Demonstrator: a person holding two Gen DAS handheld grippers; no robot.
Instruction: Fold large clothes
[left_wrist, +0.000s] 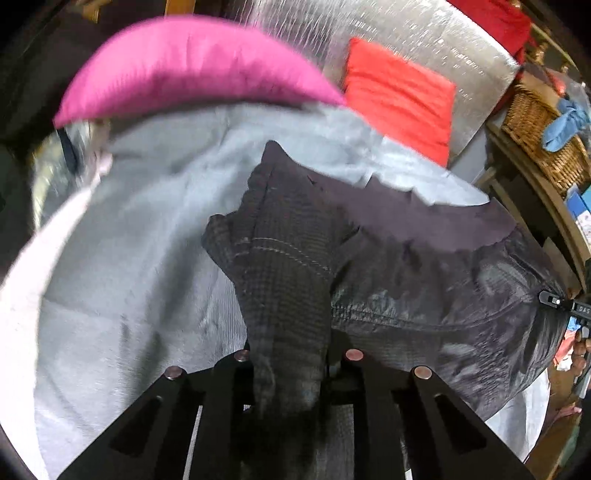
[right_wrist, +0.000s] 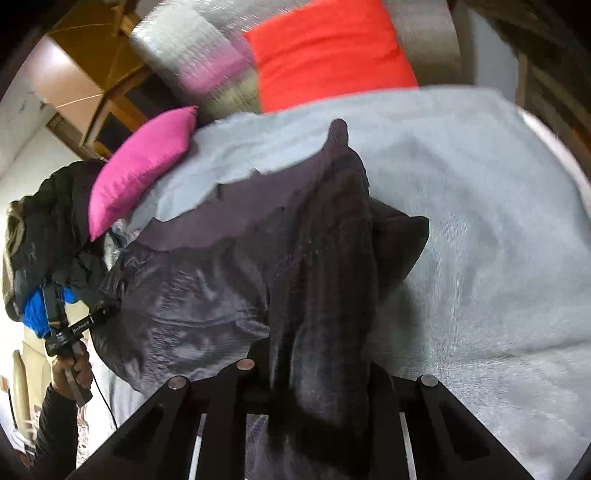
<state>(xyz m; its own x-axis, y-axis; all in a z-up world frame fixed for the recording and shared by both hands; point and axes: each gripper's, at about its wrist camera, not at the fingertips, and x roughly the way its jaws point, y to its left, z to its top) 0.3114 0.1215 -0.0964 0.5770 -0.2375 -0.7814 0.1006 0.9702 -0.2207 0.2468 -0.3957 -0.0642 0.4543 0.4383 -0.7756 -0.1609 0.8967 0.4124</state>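
L gripper (left_wrist: 291, 369) & R gripper (right_wrist: 317, 380) each pinch dark jacket (left_wrist: 424, 295) edge, jaws clamped on cloth; jacket partly raised over grey sheet (right_wrist: 461, 221). Step: lift. Next, prob.: carry edge over evenly, fold.

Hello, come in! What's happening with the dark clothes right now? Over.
Left gripper and right gripper shut on dark garment. Garment stretched between them over grey sheet. Nothing blocking.

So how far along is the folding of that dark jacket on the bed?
Barely begun. Done: the left gripper and right gripper are each shut on a corner of the dark jacket. In hand: it hangs stretched between them above the grey blanket. Left: every fold; no neat crease shows.
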